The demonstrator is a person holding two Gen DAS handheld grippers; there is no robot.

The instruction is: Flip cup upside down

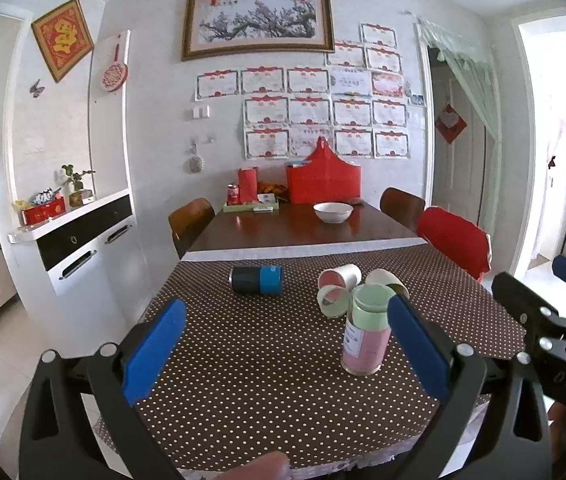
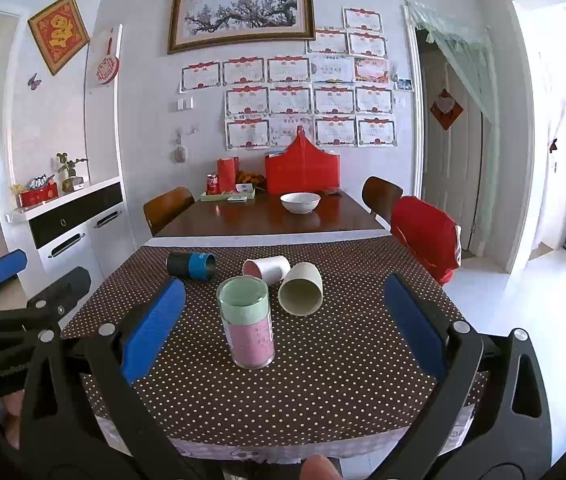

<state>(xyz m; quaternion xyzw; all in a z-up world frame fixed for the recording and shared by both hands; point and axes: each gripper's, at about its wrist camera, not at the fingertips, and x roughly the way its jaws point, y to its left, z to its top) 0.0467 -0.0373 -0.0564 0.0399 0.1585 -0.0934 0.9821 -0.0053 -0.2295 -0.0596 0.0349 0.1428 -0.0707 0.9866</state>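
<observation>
A pink and green cup (image 1: 365, 330) (image 2: 248, 322) stands on the dotted tablecloth (image 1: 267, 360) (image 2: 323, 360); I cannot tell which end is up. Behind it a cream cup (image 2: 301, 288) (image 1: 385, 280) and a white cup with pink inside (image 2: 267, 269) (image 1: 339, 278) lie on their sides. A dark cup with a blue band (image 1: 257, 280) (image 2: 192, 266) lies to the left. My left gripper (image 1: 283, 342) is open above the near table; its right finger overlaps the standing cup in view. My right gripper (image 2: 283, 322) is open, with the standing cup between its fingers in view.
A tape roll (image 1: 333, 300) lies by the cups. Beyond the cloth, the wooden table holds a white bowl (image 1: 333, 212) (image 2: 300, 202), a red box (image 1: 323, 178) and a tray with a can. Chairs stand around, a red-covered one (image 1: 455, 240) at right. A white cabinet (image 1: 79, 248) stands left.
</observation>
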